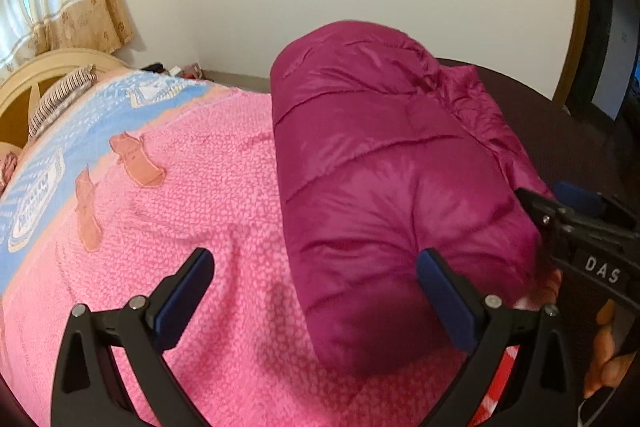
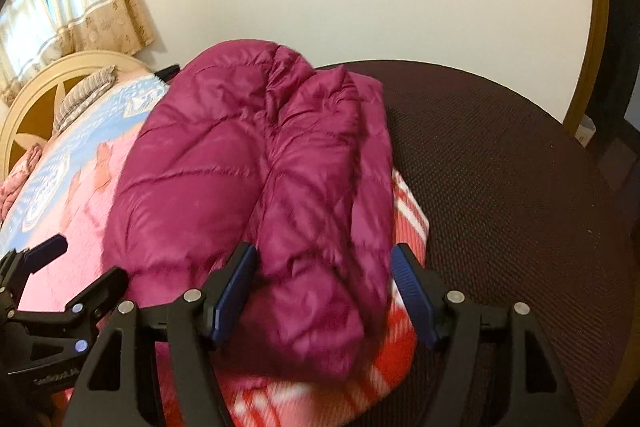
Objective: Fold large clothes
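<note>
Jacket [image 1: 384,187], magenta and puffy, lies folded on the pink blanket [image 1: 208,211]. Your left gripper [image 1: 316,291] gapes wide at its near end; your right gripper [image 2: 324,287] straddles it, jaws spread, seemingly not pinching.

Jacket [image 2: 256,163] near end motion-blurred; headboard [image 1: 24,83] cut off.

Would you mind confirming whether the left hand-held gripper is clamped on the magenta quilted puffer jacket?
No, the left hand-held gripper is wide open, its fingers spread above the pink fuzzy blanket beside the magenta quilted puffer jacket.
</note>
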Demonstrator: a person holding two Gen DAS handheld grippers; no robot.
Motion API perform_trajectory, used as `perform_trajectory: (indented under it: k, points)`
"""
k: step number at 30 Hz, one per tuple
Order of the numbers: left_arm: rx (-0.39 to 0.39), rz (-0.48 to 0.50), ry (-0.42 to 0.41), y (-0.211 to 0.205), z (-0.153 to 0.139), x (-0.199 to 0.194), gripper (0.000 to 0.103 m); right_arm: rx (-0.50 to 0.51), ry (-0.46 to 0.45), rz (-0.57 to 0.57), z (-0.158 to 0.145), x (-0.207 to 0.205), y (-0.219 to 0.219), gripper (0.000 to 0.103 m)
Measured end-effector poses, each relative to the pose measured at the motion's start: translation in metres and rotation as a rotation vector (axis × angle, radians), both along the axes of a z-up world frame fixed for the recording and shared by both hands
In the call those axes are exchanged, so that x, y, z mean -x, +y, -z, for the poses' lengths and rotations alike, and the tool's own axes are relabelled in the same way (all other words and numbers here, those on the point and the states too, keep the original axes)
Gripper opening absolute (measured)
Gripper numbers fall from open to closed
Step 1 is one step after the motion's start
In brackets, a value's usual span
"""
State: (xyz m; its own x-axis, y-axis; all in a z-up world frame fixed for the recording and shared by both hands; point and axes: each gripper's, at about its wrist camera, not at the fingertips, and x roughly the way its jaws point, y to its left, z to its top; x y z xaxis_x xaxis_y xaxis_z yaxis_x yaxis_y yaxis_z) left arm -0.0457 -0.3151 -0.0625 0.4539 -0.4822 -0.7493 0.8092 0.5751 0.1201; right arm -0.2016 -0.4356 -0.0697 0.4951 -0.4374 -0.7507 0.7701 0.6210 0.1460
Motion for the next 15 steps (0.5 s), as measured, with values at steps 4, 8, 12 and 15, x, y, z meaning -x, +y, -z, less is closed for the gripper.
perform_trajectory:
  k: [4, 8, 12, 15]
  points:
    - [0.039, -0.013, -0.041, 0.019, -0.014, 0.018, 0.103, 0.026, -0.032, -0.022, -0.018, 0.024, 0.015, 0.07]
    - [0.108, -0.008, -0.061, 0.038, -0.033, 0.036, 0.103, 0.104, -0.082, -0.042, -0.046, 0.058, 0.044, 0.07]
    - [0.171, 0.007, -0.117, 0.057, -0.057, 0.059, 0.103, 0.178, -0.125, -0.031, -0.071, 0.083, 0.069, 0.071]
    - [0.208, -0.014, -0.124, 0.072, -0.069, 0.068, 0.103, 0.186, -0.143, 0.002, -0.085, 0.094, 0.075, 0.072]
